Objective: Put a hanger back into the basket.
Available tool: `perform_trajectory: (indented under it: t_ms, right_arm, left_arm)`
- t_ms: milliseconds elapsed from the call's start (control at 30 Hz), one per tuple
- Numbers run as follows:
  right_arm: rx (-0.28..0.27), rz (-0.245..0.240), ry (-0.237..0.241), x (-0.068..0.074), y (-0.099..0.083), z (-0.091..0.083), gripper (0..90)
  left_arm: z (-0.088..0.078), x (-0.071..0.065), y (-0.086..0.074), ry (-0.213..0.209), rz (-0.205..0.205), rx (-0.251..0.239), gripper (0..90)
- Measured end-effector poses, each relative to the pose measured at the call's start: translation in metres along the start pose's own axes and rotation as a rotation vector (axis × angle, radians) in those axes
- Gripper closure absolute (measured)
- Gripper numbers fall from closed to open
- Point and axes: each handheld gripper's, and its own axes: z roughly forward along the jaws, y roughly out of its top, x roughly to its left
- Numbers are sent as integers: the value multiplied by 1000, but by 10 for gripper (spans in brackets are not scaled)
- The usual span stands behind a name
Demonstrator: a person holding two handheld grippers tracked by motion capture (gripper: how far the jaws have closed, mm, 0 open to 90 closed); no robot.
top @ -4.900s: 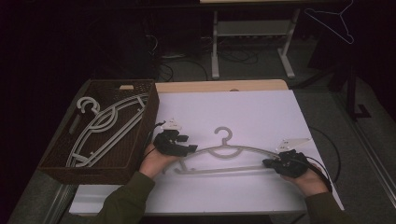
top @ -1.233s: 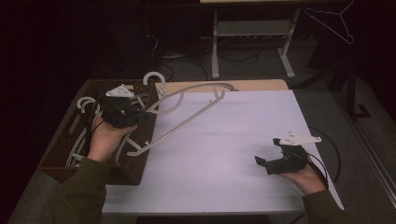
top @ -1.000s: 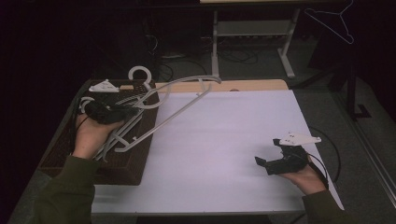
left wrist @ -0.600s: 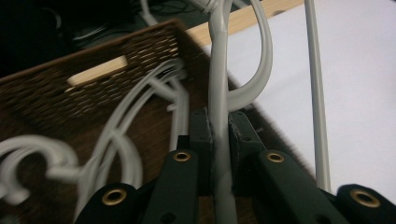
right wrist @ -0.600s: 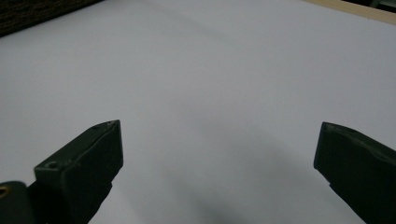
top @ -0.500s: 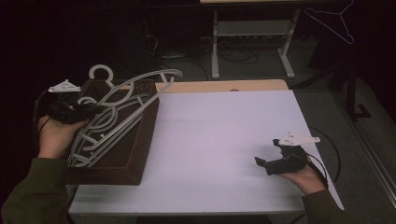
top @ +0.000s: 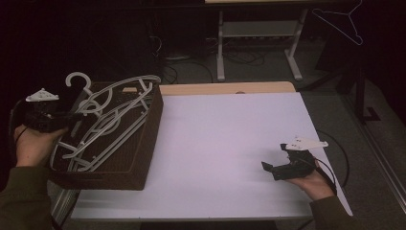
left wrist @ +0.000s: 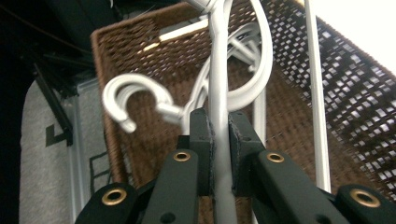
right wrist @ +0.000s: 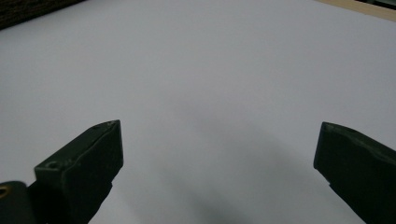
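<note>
Clamping the white plastic hanger [left wrist: 219, 93] by its thin bar, the left tongs [left wrist: 219, 154] hold it tilted over the brown wicker basket [top: 148, 139] at the tabletop's [top: 225, 143] left edge, apparently to lower it onto the hangers already lying inside. The right tongs [top: 274, 170] hover wide and empty over the bare white surface, well apart from the basket.

Table [top: 225, 134] open btwn basket [top: 143, 143] at left edge & right gripper [top: 275, 168]: wide free lane. Basket crowded w/ hangers [top: 103, 132], 1 sticking up over its far rim, blocking entry from above.
</note>
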Motion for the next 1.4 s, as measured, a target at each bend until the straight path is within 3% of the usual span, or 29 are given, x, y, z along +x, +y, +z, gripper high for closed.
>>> perform_trajectory:
  t_ms: [233,400,733,900,1200,1300,1367,1400]
  right_arm:
    - [0,6,-9,-1,-2,-1,11]
    - [7,4,-9,0,-3,-2,11]
    - [13,10,-12,0,-4,-2,11]
    - [12,14,-13,-1,-4,-2,11]
    - [16,14,-11,0,-4,-1,12]
    - [16,16,-11,-1,-4,-1,12]
    - [17,13,-9,-2,-5,-1,13]
    - [18,14,-8,-2,-5,0,13]
  left_arm:
    - [7,10,-8,20,16,35,823]
    - [14,13,-12,19,2,61,822]
    - [40,8,-22,19,24,145,820]
    - [42,9,-23,12,13,146,817]
    - [49,15,-20,42,41,139,815]
    - [54,17,-24,48,34,146,807]
    - [57,19,-28,28,6,164,794]
    - [59,19,-30,26,-5,179,733]
